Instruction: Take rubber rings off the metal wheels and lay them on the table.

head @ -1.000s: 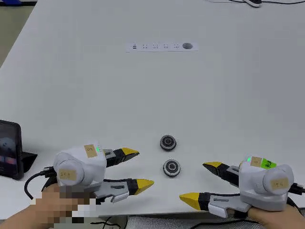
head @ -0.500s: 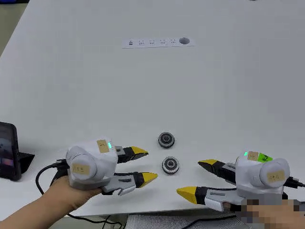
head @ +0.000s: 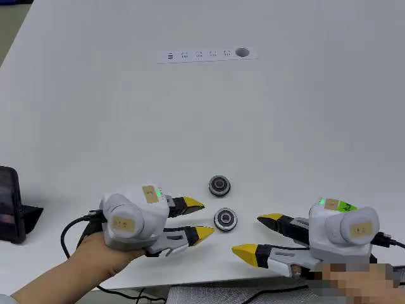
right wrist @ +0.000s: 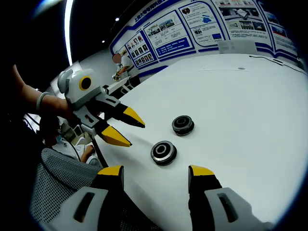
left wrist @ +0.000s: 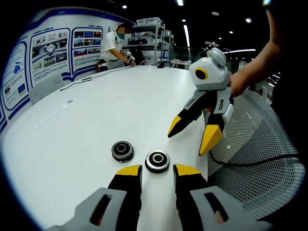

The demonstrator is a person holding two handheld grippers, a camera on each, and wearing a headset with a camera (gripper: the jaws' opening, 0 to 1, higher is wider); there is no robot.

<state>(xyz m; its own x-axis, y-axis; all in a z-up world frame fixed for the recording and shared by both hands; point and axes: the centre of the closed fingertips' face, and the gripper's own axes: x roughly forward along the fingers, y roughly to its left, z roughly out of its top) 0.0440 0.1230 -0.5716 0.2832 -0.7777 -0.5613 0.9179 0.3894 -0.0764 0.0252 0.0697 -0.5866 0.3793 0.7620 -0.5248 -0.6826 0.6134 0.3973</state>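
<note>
- The near wheel (head: 226, 219), with its dark ring on, lies flat on the surface (head: 190, 114). It is just ahead of the left gripper (head: 204, 218), in line with the gap of its open, empty jaws.
- The right gripper (head: 248, 234), jaws also open and empty, is on this wheel's other side, slightly further off.
- The far wheel (head: 219, 185) sits just beyond the near wheel, not touching it; nothing blocks the way.

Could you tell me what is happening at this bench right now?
A person holds a gripper in each hand over a white table. The left gripper is open, its tips just short of the nearer wheel; the right gripper, also open, points at it from the other side. Neither touches it. The farther wheel lies just beyond, and both wheels seem to have their dark rubber rings on.
</note>
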